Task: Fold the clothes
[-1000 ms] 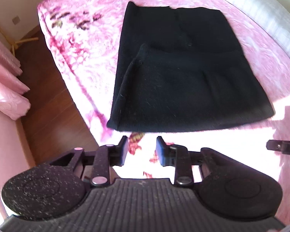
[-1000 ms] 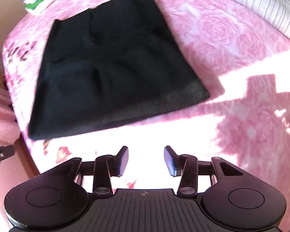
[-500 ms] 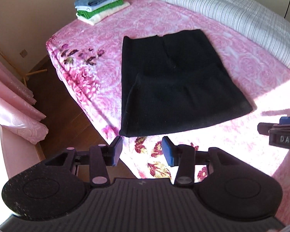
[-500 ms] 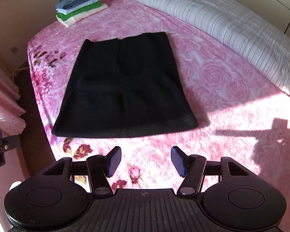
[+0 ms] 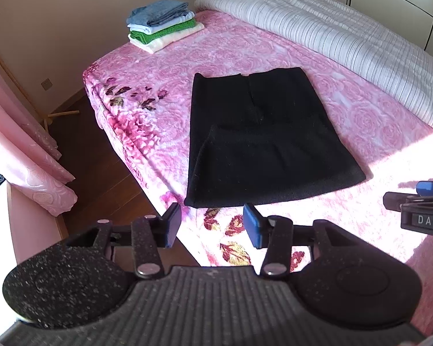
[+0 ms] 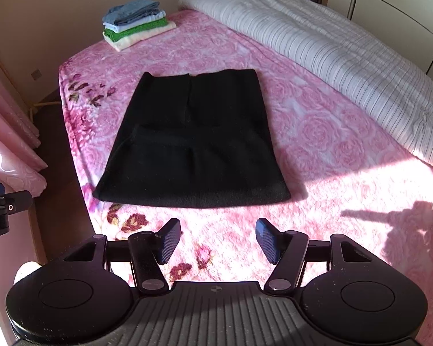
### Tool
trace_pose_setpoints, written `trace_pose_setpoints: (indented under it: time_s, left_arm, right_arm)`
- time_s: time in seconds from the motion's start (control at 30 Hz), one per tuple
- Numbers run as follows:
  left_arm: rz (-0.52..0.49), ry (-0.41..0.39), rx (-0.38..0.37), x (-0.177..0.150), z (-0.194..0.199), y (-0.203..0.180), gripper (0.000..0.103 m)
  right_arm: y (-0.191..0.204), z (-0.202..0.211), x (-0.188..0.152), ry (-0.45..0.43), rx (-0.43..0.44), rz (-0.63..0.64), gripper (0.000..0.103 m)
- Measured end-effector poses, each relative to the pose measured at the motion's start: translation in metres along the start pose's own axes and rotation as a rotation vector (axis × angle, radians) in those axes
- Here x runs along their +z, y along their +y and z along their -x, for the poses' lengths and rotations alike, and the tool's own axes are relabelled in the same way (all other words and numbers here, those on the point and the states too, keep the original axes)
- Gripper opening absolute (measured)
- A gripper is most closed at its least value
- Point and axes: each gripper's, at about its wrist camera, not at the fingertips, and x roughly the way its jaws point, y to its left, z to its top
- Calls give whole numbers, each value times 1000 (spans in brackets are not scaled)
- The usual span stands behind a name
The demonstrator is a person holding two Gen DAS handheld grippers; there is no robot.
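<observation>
Nearest the cameras, both tools hover above the bed with nothing between their pads: the left gripper (image 5: 211, 225) has its jaws apart over the near corner of the pink floral bedspread (image 5: 164, 66), and the right gripper (image 6: 218, 240) is spread wide as well.

Just beyond them, toward 12 o'clock, the black garment (image 6: 193, 147) lies flat on the spread, its near half already doubled over the far half, with the top layer's edge running across the middle. It may be a skirt or folded trousers; the dark knit hides its seams.

A clean next fold probably means closing each tool on one near corner, at 11 and 1 o'clock, pinching every layer, then lifting both level and carrying them evenly toward the far hem.

Farther off, at 11 o'clock, sits the stack of folded clothes (image 6: 135, 23), and at 2 o'clock the striped quilt (image 6: 332, 43).
</observation>
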Motion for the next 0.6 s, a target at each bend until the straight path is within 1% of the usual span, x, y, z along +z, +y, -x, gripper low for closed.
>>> trace_pose_setpoints:
  time_s: [0.1,0.33,0.6]
  left_arm:
    - [7,-11,1,-1,6,1,46]
    - [24,-15,-10,-3,11,2,46]
    - [65,2,-25,-1,6,9,46]
  right_arm:
    - [0,7,-1,-10,4,8,62]
    - [-1,15,-1,-16,-4,20,62]
    - [4,21,9,-42,-6,53,62]
